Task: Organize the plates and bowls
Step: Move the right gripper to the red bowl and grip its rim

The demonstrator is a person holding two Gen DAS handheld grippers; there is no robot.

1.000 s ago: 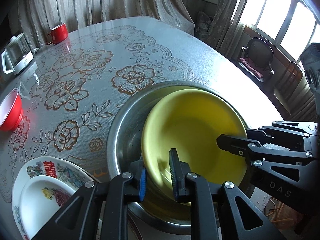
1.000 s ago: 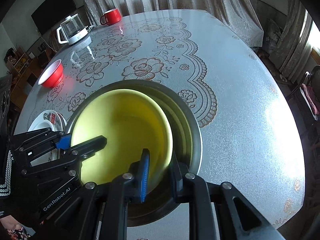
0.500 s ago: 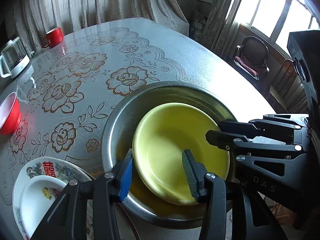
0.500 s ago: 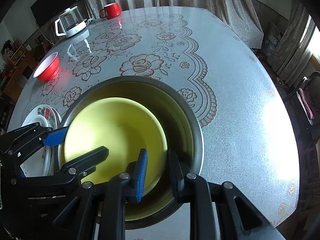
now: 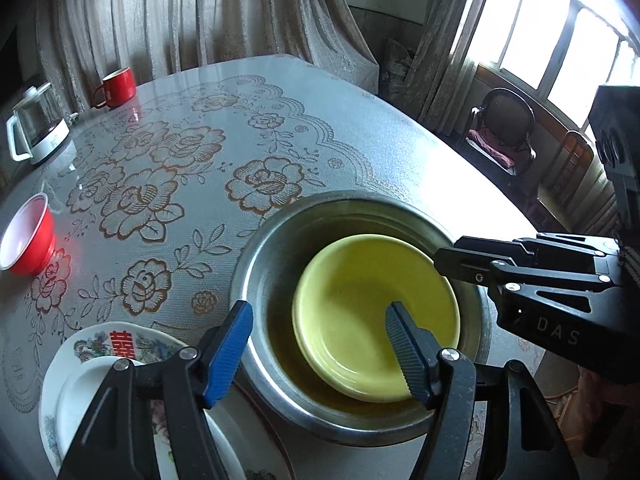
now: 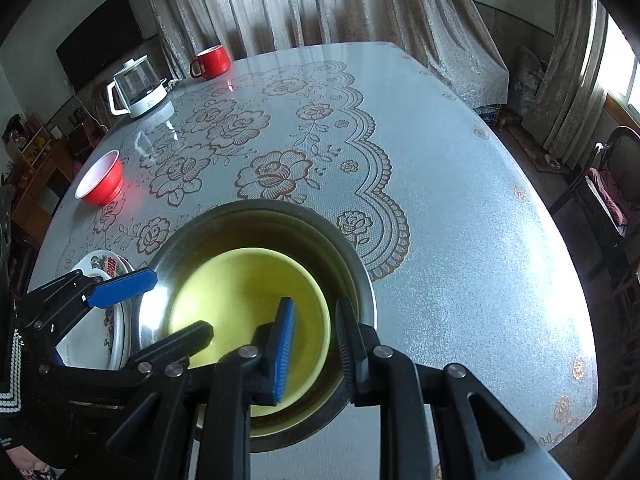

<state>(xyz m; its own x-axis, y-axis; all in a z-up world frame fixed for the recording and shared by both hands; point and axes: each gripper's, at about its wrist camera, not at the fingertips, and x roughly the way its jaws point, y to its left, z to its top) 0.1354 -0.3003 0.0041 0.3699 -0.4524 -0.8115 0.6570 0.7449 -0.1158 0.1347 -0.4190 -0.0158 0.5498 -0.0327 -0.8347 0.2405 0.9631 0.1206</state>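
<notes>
Left claw [image 5: 320, 344] and right claw [image 6: 316, 344], both spread, straddle the round yellow ceramic bowl's [image 5: 372, 316] rim inside the round steel basin [image 5: 256, 264].

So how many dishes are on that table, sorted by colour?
Red: 2, a red bowl and a red mug
Yellow: 1, the yellow bowl
Steel: 1, the metal basin holding it
White patterned: 2 stacked plates
Total: 6
</notes>
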